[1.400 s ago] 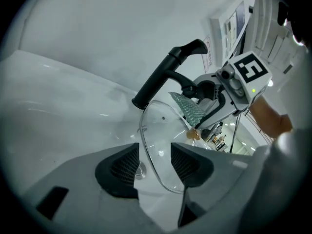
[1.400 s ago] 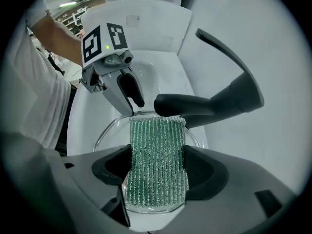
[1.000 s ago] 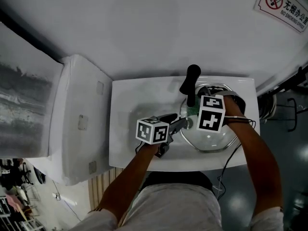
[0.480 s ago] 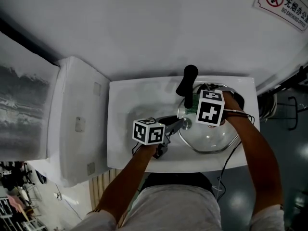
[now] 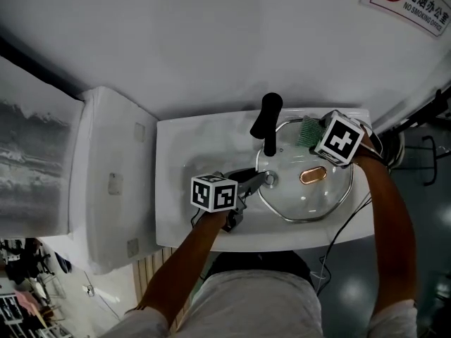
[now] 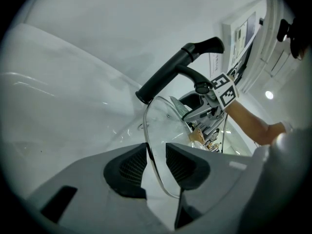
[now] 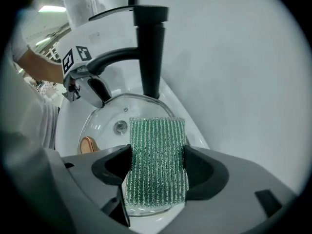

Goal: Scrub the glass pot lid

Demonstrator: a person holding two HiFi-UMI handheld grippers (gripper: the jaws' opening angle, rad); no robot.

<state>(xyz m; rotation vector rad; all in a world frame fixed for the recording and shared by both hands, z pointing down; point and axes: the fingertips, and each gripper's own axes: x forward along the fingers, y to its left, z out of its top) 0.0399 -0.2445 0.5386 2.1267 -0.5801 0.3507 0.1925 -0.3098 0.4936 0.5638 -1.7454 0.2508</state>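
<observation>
A glass pot lid (image 5: 320,196) with a copper knob (image 5: 312,175) leans in the white sink (image 5: 183,189). My left gripper (image 5: 262,180) holds its left rim. In the left gripper view the lid's (image 6: 165,126) steel rim runs between the pads of the left gripper (image 6: 156,157), whose jaws have just been closing on it. My right gripper (image 5: 315,134) is at the lid's far right edge, shut on a green scrubbing sponge (image 5: 308,129). In the right gripper view the sponge (image 7: 157,160) fills the right gripper (image 7: 157,167) and hangs over the lid (image 7: 105,126).
A black faucet (image 5: 266,122) rises at the back of the sink, close to the lid's far rim. A white cabinet (image 5: 113,182) stands left of the sink. The wall behind carries a no-smoking sign (image 5: 412,2).
The right gripper has swung with the sponge from over the lid's middle to its far right edge, uncovering the copper knob. The left gripper has stayed at the lid's left rim.
</observation>
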